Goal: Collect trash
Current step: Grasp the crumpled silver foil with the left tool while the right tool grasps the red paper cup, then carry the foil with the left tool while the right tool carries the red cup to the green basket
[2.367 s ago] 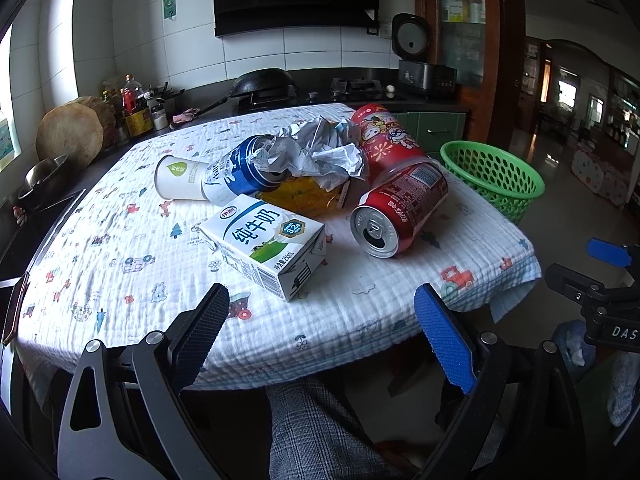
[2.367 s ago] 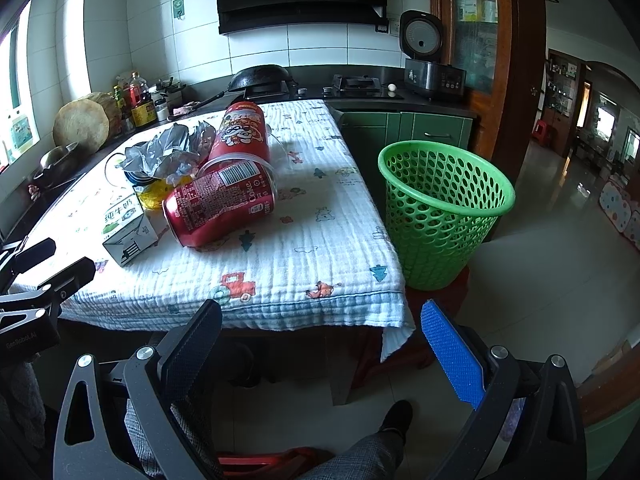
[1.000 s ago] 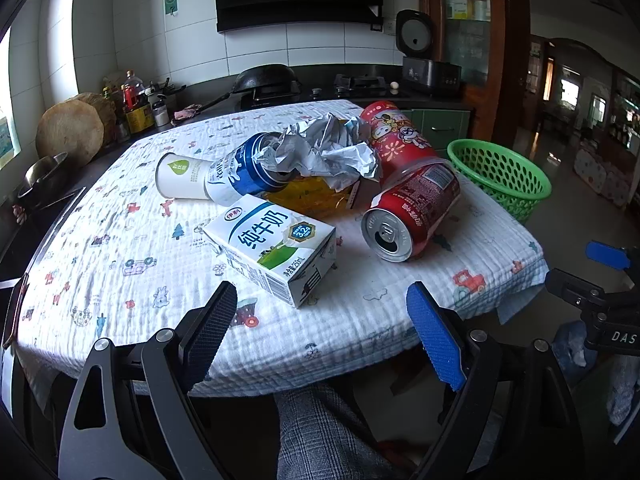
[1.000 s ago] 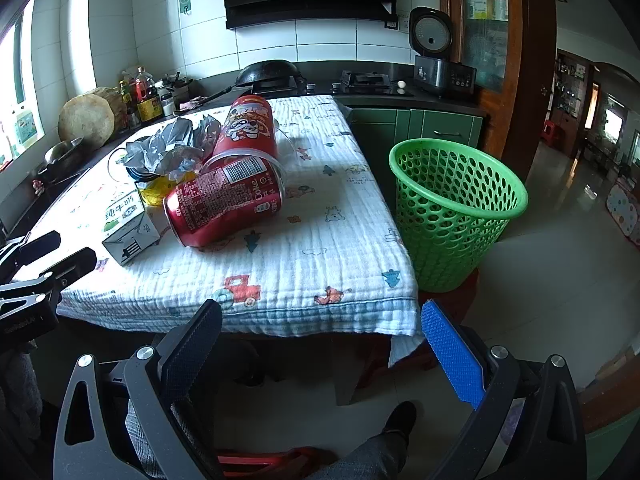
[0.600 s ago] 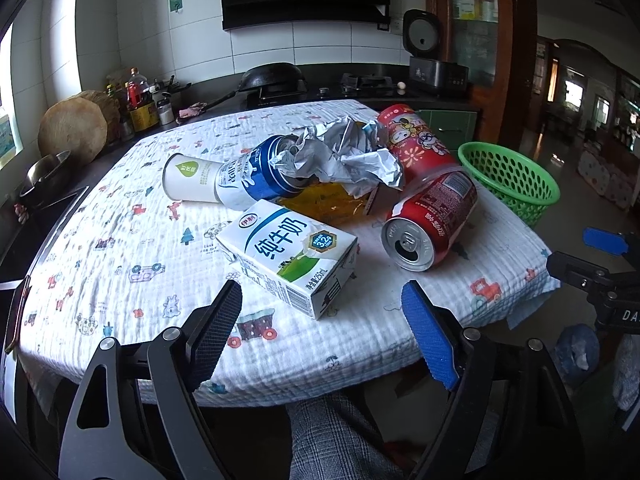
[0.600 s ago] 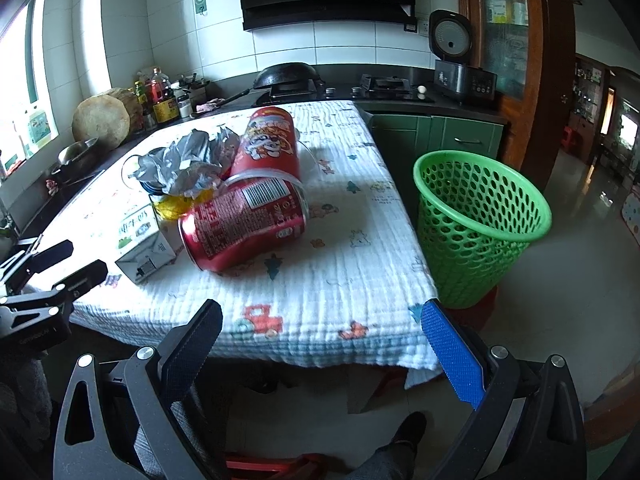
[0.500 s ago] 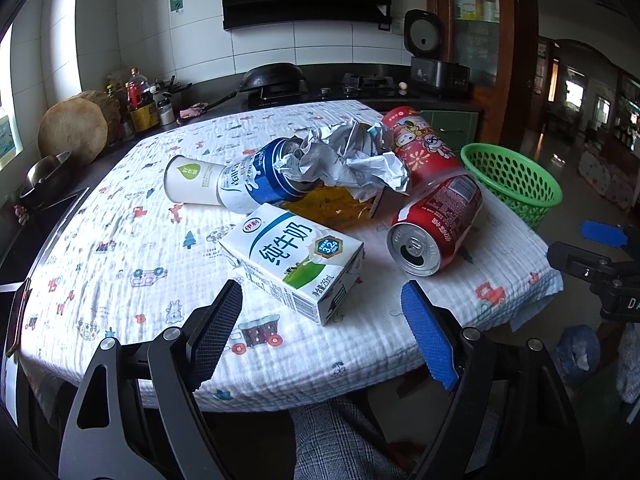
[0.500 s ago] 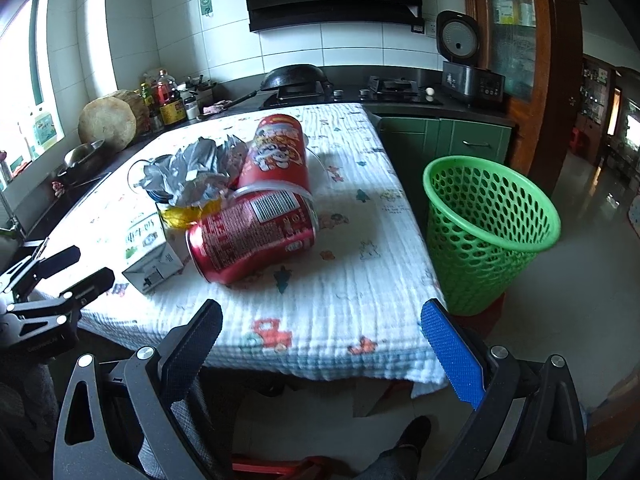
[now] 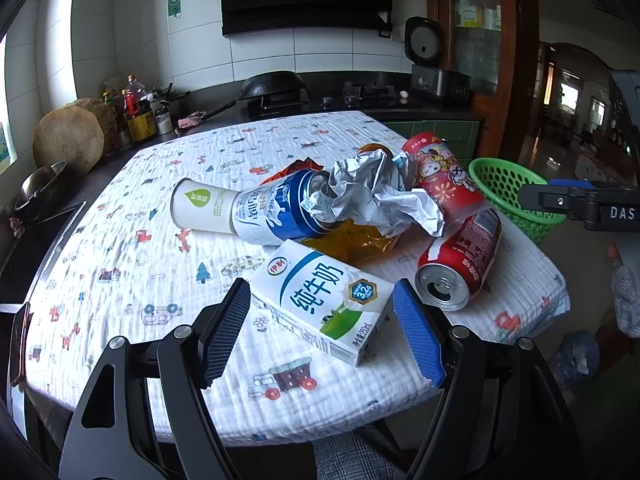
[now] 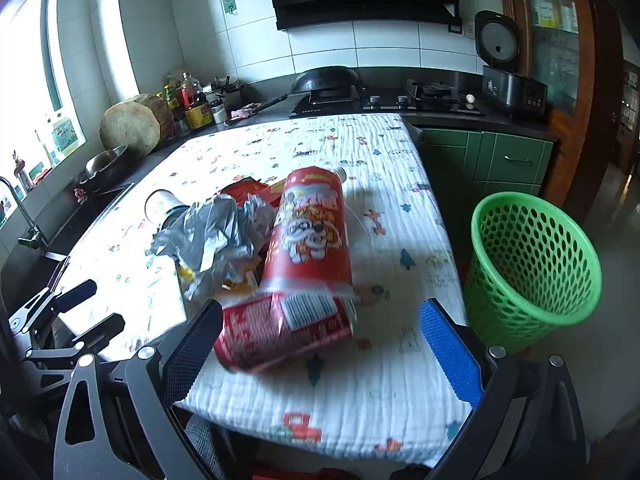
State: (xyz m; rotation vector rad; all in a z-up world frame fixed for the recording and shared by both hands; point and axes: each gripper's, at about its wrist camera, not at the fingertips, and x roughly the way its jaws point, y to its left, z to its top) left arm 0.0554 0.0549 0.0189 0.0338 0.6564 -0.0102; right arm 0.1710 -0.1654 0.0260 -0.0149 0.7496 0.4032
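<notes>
— Left gripper (image 9: 320,330), hand-held, frames a white milk carton (image 9: 325,300) between its black and blue pads; the jaws are closing, though neither pad touches the box and it lies flat on the table. What surrounds it?

— Trash, heaped mid-table on a white printed tablecloth (image 9: 132,264). Behind the carton lies a blue-and-white can (image 9: 276,212) on its side, nested against a white paper cup (image 9: 200,206). Crumpled silver foil (image 9: 376,196) sits on top of the pile, over a yellow wrapper (image 9: 352,242). To the right, a red soda can (image 9: 460,264) lies with its opened top facing the camera, and a red snack canister (image 9: 442,174) rests against it.

— And the other hand?

— Right gripper (image 10: 320,344) is spread wide, holding nothing, with the soda can (image 10: 280,332) lying between its fingers in the right wrist view (the picture is slightly blurred, and contact cannot be made out). The canister (image 10: 310,236) lies just beyond it, the foil (image 10: 212,236) to the left.

— Where does it all go?

— A green mesh basket (image 10: 532,264) stands on the floor beside the table's right edge, upright and well apart from the pile. Kitchen counter behind carries a black wok (image 10: 326,78) and a rice cooker (image 10: 508,64).
</notes>
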